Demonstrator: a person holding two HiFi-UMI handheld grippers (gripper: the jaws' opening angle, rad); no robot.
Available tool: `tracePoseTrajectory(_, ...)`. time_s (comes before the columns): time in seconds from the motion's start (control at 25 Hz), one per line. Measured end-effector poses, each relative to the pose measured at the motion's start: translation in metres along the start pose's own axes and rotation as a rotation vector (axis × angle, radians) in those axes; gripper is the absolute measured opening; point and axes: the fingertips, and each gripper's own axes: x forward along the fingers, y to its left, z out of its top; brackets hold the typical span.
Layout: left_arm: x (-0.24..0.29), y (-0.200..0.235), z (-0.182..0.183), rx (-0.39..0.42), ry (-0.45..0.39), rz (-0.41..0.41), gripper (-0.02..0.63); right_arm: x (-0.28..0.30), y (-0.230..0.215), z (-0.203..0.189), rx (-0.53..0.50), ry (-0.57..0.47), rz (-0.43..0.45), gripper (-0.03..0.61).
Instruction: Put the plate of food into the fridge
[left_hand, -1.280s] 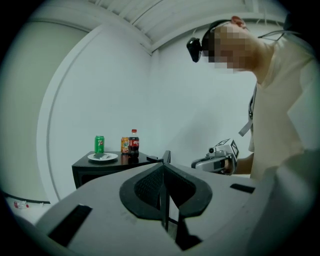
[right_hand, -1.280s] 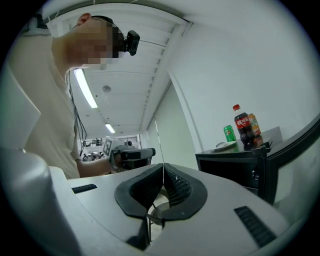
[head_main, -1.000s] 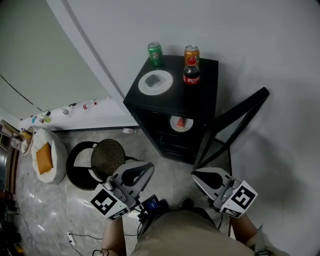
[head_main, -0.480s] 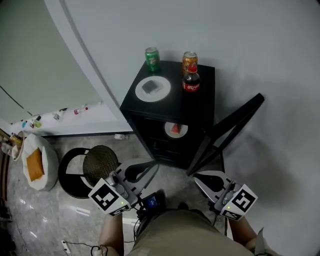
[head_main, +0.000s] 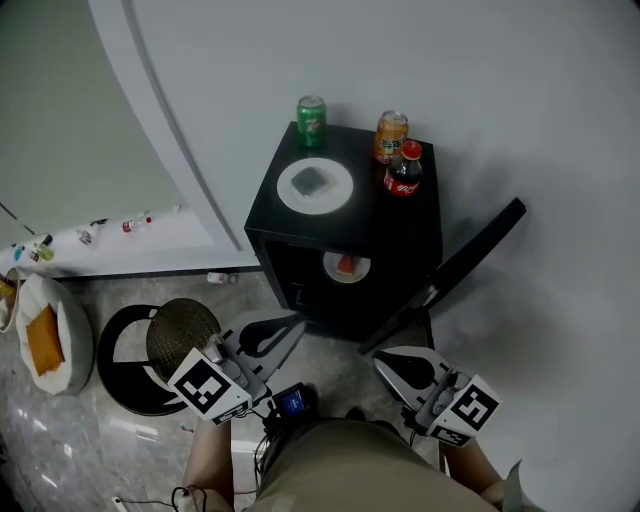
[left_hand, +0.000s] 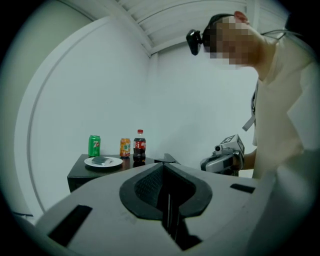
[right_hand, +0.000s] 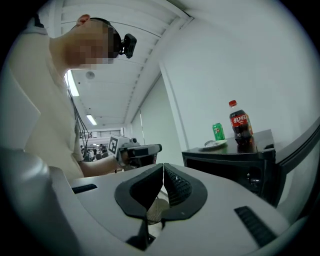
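Observation:
A white plate with a grey piece of food rests on top of the black mini fridge, whose door hangs open to the right. In the left gripper view the plate lies ahead at the left; in the right gripper view it sits beyond the fridge's top edge. A second plate with red food stands inside the fridge. My left gripper and right gripper are both shut and empty, held low in front of the fridge.
Beside the plate stand a green can, an orange can and a cola bottle. On the floor to the left are a woven basket in a black ring and a white cushion. A white wall runs behind.
Both grippers have drawn closer to the open fridge, staying shut and empty. The plate and drinks have not moved.

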Motion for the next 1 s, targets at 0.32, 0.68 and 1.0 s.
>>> tracePoseTrajectory(0.32,0.005,0.047,-0.003,0.064,0.042,-0.015,0.009,0.024,0.008,-0.004,0.007,0.035,-0.067,0.021)
tracePoseTrajectory(0.68,0.019,0.085,0.005,0.128,0.007,-0.033,0.009,0.044,0.006,-0.003,0.010,0.033,-0.110,0.021)
tracePoseTrajectory(1.0,0.034,0.125,0.019,0.216,-0.021,-0.008,0.153,0.065,0.009,-0.006,0.007,0.053,-0.109,0.021)
